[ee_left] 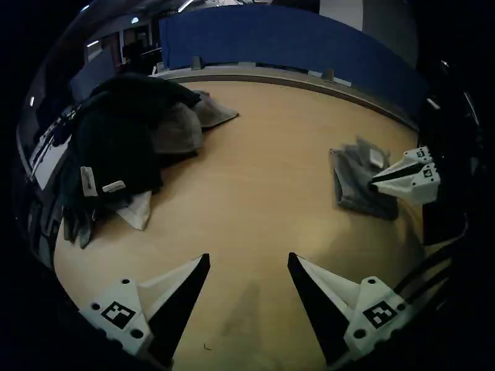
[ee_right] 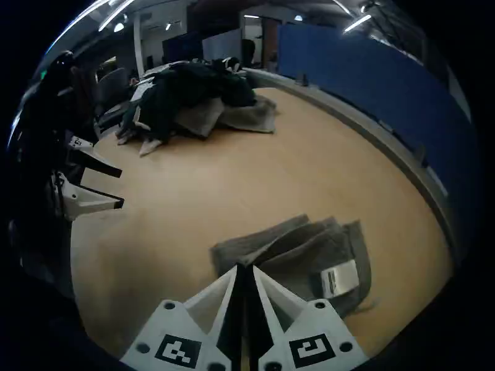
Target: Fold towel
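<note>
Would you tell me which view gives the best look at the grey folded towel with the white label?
The right gripper view: the grey folded towel lies close, with its folds and white label plain. The left gripper view shows it farther off, blurred, partly behind the right gripper.

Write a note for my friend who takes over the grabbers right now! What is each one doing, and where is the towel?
Left gripper: open, holding nothing, over bare wooden table.
Right gripper: shut, tips at the near edge of the grey towel; I cannot tell if any cloth is pinched.
Towel: lies flat on the table in overlapping layers, a bit rumpled, white tag facing up.
Pile of dark and grey cloths: at the far side of the table, apart from the towel.
Done: the towel looks folded over at least once.
Left: probably another fold and some neatening.
</note>
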### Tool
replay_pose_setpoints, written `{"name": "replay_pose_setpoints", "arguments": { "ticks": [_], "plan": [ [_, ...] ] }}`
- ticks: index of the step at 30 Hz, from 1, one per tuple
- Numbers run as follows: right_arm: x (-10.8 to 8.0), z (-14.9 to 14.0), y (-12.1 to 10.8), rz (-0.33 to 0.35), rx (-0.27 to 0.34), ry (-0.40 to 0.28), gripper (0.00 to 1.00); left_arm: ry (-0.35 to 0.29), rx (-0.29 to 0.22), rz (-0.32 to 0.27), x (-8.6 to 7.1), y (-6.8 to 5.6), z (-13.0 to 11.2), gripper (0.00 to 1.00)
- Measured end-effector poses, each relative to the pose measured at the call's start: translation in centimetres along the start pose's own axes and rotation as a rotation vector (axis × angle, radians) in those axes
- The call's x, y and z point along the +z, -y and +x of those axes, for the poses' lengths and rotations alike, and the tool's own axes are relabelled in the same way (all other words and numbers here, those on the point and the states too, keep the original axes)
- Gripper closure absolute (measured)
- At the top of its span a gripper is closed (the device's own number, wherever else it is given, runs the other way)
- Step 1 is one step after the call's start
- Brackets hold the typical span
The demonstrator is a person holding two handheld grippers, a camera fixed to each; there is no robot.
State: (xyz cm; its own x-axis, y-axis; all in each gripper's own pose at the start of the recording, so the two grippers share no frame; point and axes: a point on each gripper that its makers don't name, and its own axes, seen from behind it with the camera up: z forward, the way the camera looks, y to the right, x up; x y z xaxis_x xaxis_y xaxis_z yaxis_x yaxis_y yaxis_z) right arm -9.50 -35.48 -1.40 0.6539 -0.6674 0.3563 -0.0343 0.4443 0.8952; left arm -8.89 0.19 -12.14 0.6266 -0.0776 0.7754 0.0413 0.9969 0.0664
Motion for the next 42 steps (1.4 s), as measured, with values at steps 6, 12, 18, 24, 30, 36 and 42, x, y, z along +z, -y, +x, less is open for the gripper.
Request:
{"name": "replay_pose_setpoints", "arguments": {
  "ticks": [6, 12, 18, 24, 30, 36, 42],
  "plan": [
    [2.7, -1.7, 1.5, 0.042, 0.022, 0.028, 0.97, 0.001, -0.033, -0.004, -0.1, -0.7, -0.8, 0.06],
    [2.0, -1.3, 1.1, 0.034, 0.022, 0.016, 0.94, 0.002, -0.023, -0.006, -0.1, -0.8, -0.9, 0.06],
    [0.8, -0.9, 0.6, 0.016, 0.022, -0.007, 0.62, -0.002, -0.022, -0.005, -0.2, -0.7, -0.6, 0.06],
    [-1.1, -0.9, -0.2, -0.012, 0.039, -0.04, 0.18, -0.004, -0.023, -0.004, -0.2, -0.5, -0.4, 0.06],
    [-2.4, -1.8, -1.4, -0.055, 0.064, -0.048, 0.14, -0.003, -0.015, -0.002, -0.3, -0.5, -0.4, 0.06],
    [-3.4, -3.2, -1.9, -0.086, 0.078, -0.041, 0.13, -0.004, -0.01, 0.0, -0.4, -0.5, -0.5, 0.06],
    [-4.7, -5.6, -2.1, -0.133, 0.103, -0.021, 0.13, -0.005, -0.011, 0.002, -0.4, -0.6, -0.3, 0.06]
  ]
}}
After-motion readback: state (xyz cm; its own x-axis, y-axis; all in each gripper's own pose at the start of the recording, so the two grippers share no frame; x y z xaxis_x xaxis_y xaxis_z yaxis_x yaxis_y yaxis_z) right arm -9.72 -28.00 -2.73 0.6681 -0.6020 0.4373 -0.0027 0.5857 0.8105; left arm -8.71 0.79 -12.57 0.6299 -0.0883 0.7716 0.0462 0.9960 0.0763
